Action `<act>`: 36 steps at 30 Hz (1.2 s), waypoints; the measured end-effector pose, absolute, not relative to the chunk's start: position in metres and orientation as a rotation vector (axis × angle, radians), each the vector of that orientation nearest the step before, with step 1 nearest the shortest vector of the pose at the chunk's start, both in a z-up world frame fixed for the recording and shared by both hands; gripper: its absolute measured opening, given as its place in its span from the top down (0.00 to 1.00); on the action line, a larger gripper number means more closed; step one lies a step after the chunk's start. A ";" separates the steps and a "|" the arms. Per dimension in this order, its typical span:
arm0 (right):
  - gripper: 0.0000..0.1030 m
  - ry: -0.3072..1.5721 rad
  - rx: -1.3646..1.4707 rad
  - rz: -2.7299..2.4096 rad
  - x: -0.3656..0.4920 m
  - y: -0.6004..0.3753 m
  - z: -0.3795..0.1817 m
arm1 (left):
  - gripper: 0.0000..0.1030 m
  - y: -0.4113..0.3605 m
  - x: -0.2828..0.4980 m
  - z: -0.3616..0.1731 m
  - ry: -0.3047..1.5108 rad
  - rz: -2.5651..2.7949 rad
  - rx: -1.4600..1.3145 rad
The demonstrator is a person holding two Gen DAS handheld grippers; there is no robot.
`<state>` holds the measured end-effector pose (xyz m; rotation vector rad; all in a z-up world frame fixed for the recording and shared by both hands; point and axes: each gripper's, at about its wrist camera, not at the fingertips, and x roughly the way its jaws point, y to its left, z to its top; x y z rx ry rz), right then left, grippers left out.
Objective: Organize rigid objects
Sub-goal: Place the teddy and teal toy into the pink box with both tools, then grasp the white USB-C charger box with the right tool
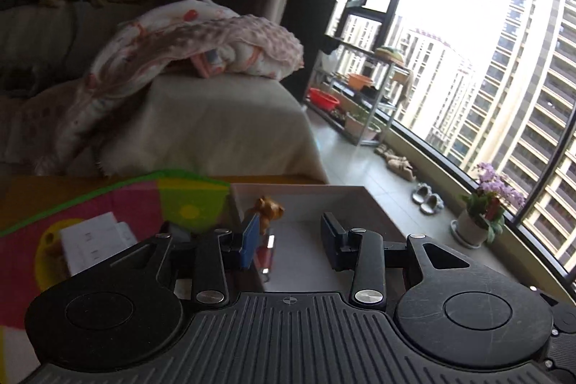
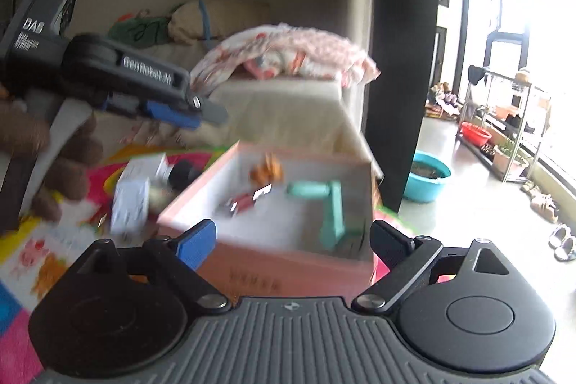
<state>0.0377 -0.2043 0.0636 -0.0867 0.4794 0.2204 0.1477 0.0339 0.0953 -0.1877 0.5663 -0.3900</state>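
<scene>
Right wrist view shows the right hand-held gripper (image 2: 293, 240) spread wide and empty just before the pink box (image 2: 273, 270). Inside the box lie a mint-green tool (image 2: 333, 204), a small red piece (image 2: 243, 202) and an orange toy figure (image 2: 268, 171). White cartons (image 2: 131, 200) sit left of the box on a colourful mat (image 2: 21, 251). Above the box's left side, the left hand-held gripper (image 1: 291, 238) stands partly parted, nothing between its fingers.

Open-topped box (image 2: 273, 261) — bed (image 2: 288, 110) just behind
</scene>
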 end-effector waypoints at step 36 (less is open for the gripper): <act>0.10 0.726 -0.182 0.325 0.176 -0.035 0.108 | 0.60 0.172 0.086 -0.003 0.536 -0.057 -0.477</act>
